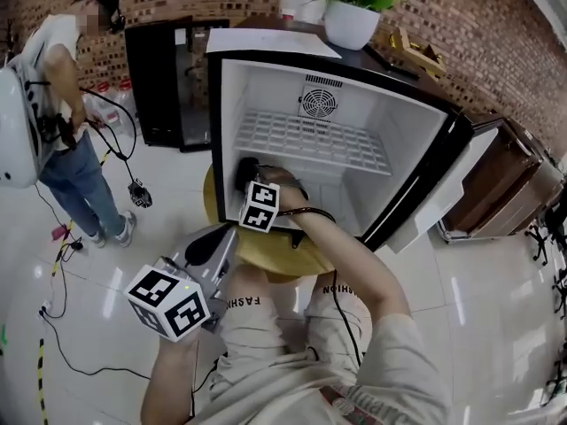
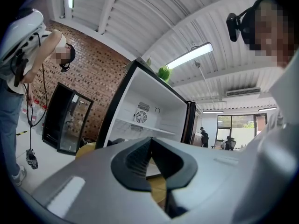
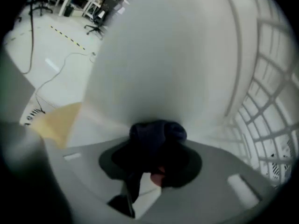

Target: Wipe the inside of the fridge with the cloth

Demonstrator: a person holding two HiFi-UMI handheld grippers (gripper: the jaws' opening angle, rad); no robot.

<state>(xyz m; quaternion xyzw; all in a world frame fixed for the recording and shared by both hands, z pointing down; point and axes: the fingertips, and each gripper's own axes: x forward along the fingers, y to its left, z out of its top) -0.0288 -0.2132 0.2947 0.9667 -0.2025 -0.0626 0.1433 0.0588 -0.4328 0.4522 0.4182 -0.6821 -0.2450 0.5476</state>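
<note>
While clamped in fingers of right gripper [image 3: 156, 146], dark cloth [image 3: 157, 133] sits inside fridge [image 1: 409, 144], low on left inner wall, below wire shelf [image 1: 310, 142]. Cloth bunched, close up to white wall; actual contact lost in blur. Right forearm reaches through open doorway; fan grille [image 1: 319, 103] on back wall above. Left gripper [image 1: 228, 235] outside fridge, near its lower left corner, fingers closed on nothing. Fridge stands on round yellow counter [image 1: 266, 253]. Potted plant [image 1: 359, 7] on top. Second person [image 1: 71, 122] stands at left.
</note>
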